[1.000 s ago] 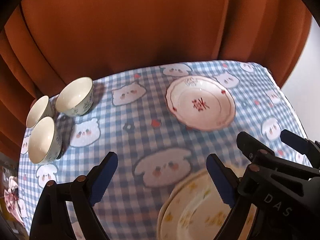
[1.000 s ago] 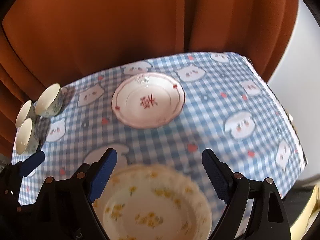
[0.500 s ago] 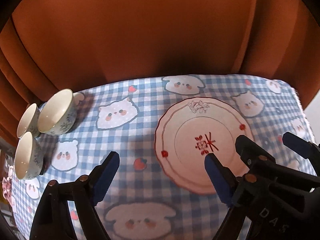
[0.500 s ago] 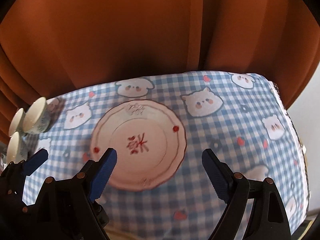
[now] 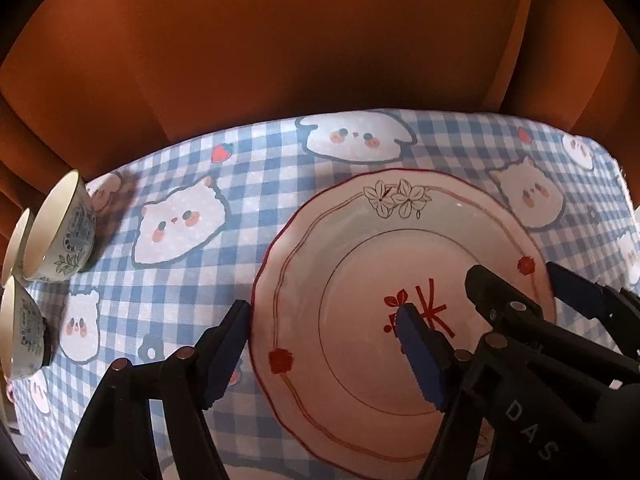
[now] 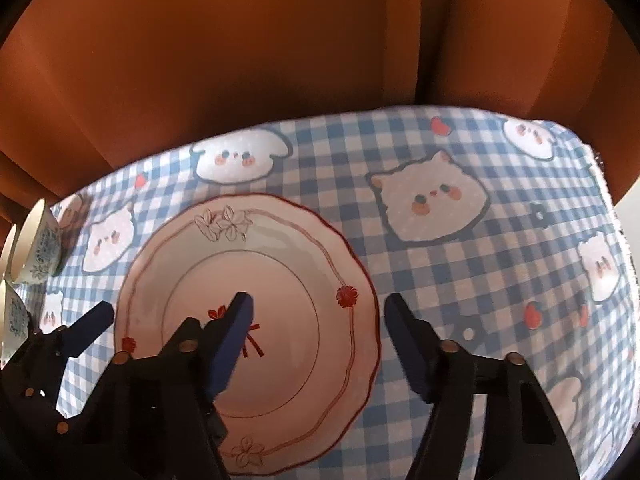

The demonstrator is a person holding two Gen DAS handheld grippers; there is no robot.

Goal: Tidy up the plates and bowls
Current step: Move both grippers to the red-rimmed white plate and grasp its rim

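Orange curtain hung behind the table, and a blue gingham cloth printed with animal faces covered the top. On it lay the pink plate with a red scalloped rim, flat and roughly mid-table; three small bowls sat grouped at the far left edge, well apart from it. I had my left gripper spread wide across the plate's left rim, one finger just outside the edge on the cloth side and the other over the well near the red motif. My right gripper was likewise unclenched and straddled the right rim, inner finger over the centre, outer finger over bare cloth. Nothing was gripped yet. My guess at the reason for the setup: each rim sat between a pair of fingers so I could pinch both sides and lift the plate level, probably to stack it. Compared with half a second earlier, both grippers had come forward and lower, so the plate filled far more of each view and the rims now lay inside the jaws rather than ahead of them. A second earlier a yellow-flowered plate was under the grippers; it was out of view now. Whether the fingertips touched the plate I couldn't tell.
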